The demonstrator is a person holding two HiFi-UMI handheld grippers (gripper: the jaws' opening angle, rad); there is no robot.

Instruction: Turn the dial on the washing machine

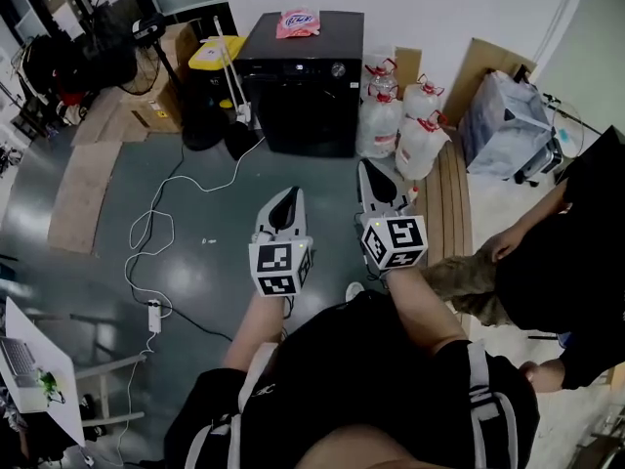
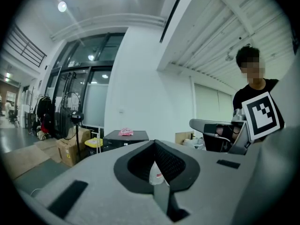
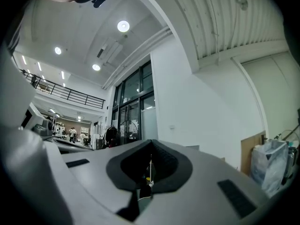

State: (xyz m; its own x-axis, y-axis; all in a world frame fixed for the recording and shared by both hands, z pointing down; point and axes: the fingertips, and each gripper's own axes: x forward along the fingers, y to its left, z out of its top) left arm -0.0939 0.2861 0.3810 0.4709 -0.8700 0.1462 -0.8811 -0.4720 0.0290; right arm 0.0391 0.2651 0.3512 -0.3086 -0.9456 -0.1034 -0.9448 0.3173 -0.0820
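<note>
Black and boxy, the washing machine (image 1: 303, 106) stands on the floor (image 1: 195, 252) against the far wall, well ahead of both claws. A pink packet (image 1: 297, 23) lies on its lid and a cluster of water jugs (image 1: 398, 125) crowds its right side. The dial (image 1: 338, 69) is the small round knob on the control strip along the top of the front face, towards the right end.

Both claws are held out low in front of the person, long axes pointing forward at the machine. The left claw (image 1: 289, 198) is closed at the tips with only a sliver of light lower down, and it holds nothing. The right claw (image 1: 372, 176) is fully closed and equally empty; its own view shows just a hairline slit between the pads.

Here is the relation that matters: the dial lies straight ahead and a touch left of the right claw, and ahead and to the right of the left one. The right claw reaches a little further forward and sits closer to the dial's line, so it looks the likelier candidate. It would likely have to open before it can pinch the knob. A second person (image 1: 566, 252) stands off to the right, clear of that path.
</note>
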